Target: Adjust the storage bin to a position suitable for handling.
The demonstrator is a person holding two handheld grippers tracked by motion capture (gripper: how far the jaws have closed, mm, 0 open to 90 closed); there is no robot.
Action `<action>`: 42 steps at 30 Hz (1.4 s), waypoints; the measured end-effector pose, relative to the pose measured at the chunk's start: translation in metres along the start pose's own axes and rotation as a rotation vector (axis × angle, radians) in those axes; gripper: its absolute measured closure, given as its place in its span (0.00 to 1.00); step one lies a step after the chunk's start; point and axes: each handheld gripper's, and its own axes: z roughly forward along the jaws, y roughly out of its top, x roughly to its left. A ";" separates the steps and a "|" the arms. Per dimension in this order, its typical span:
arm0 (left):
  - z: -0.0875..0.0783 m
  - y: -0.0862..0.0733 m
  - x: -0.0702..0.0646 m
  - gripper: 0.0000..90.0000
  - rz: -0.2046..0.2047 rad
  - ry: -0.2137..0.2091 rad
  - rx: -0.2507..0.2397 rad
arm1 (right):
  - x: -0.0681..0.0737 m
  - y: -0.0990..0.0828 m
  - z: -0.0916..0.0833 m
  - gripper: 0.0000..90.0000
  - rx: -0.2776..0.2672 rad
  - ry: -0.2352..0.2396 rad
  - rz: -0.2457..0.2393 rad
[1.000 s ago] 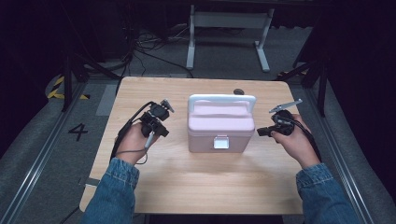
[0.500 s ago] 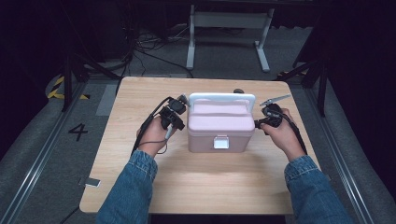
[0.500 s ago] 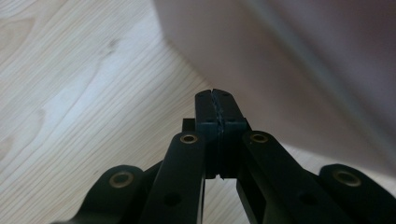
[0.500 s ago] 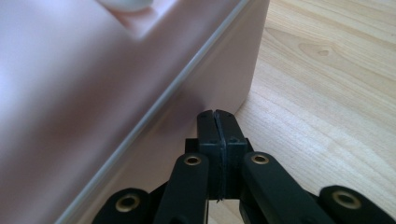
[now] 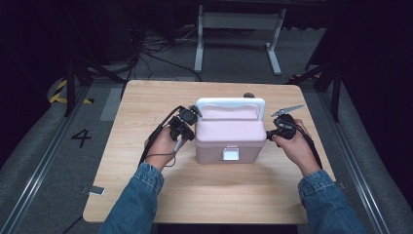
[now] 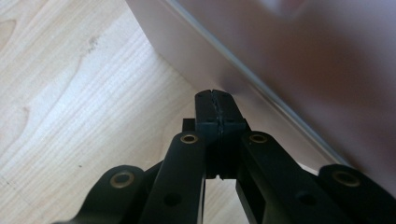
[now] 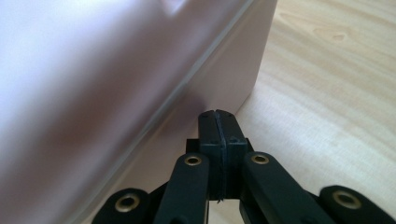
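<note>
- A pink storage box (image 5: 230, 134) with a white carry handle (image 5: 231, 104) and a white front latch (image 5: 230, 154) sits near the middle of the wooden tabletop (image 5: 146, 204). It is a little closer to the far edge than to the near one.
- The box's long axis runs left to right, parallel to the tabletop's near edge.
- The left gripper (image 5: 184, 123) is at the box's left end wall and the right gripper (image 5: 281, 127) is at its right end wall. The box lies directly between them, each tool pointing inward at it.
- In the left gripper view the black jaws are pressed together with nothing between them. Their tips (image 6: 215, 100) sit against, or just beside, the lower pink wall, near the seam under the lid.
- In the right gripper view that gripper (image 7: 217, 122) is likewise closed and empty, its tips at the base of the pink wall near a corner.
- Neither hand is clearly nearer. My reading is that any coming move turns on this squeeze from both ends, perhaps to lift or shift the box.
</note>
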 end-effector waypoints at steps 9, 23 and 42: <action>-0.006 -0.022 -0.016 1.00 0.029 -0.029 -0.008 | 0.024 -0.022 -0.014 1.00 0.018 0.019 -0.033; -0.018 -0.062 -0.057 1.00 0.091 -0.016 -0.003 | 0.061 -0.062 -0.040 1.00 0.046 0.047 -0.062; -0.037 -0.081 -0.059 0.98 0.076 -0.005 0.005 | 0.061 -0.071 -0.053 0.96 0.016 0.030 -0.053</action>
